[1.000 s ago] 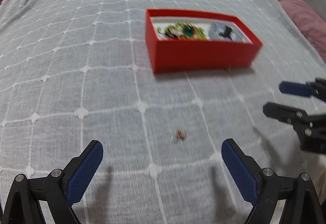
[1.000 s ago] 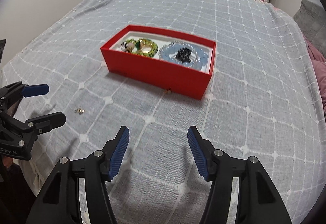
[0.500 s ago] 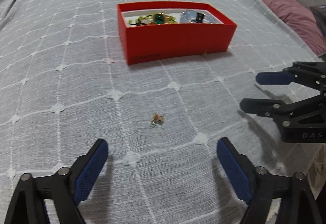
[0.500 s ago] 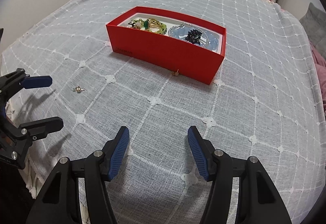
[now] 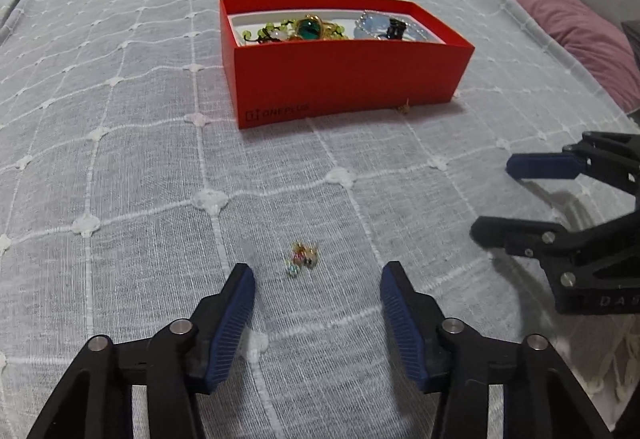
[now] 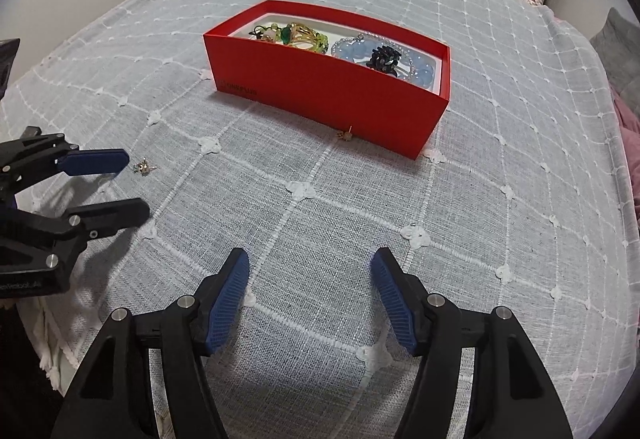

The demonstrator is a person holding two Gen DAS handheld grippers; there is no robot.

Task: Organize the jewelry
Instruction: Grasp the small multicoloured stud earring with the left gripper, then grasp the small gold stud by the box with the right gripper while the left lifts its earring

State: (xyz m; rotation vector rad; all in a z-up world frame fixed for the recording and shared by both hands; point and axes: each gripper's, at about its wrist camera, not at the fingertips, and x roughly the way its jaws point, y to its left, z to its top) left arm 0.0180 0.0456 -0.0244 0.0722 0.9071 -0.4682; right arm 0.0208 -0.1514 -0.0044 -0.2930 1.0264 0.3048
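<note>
A red open box (image 5: 352, 79) (image 6: 320, 95) sits on the bed and holds green, gold, blue and black jewelry. A small multicoloured earring (image 5: 303, 260) (image 6: 145, 167) lies on the cover just ahead of my left gripper (image 5: 316, 279), which is open and empty, low over the cover. A tiny gold stud (image 5: 405, 106) (image 6: 346, 134) lies against the box's front wall. My right gripper (image 6: 310, 271) is open and empty, hovering short of the box; it also shows in the left wrist view (image 5: 516, 195).
A grey grid-patterned bedspread (image 6: 440, 219) covers the bed. A pink pillow (image 5: 580, 35) lies at the right. The bed's edge drops off at the lower left of the right wrist view (image 6: 44, 355).
Both grippers have moved forward and lower toward the box. The left gripper has closed in on the small earring and its fingers have narrowed somewhat.
</note>
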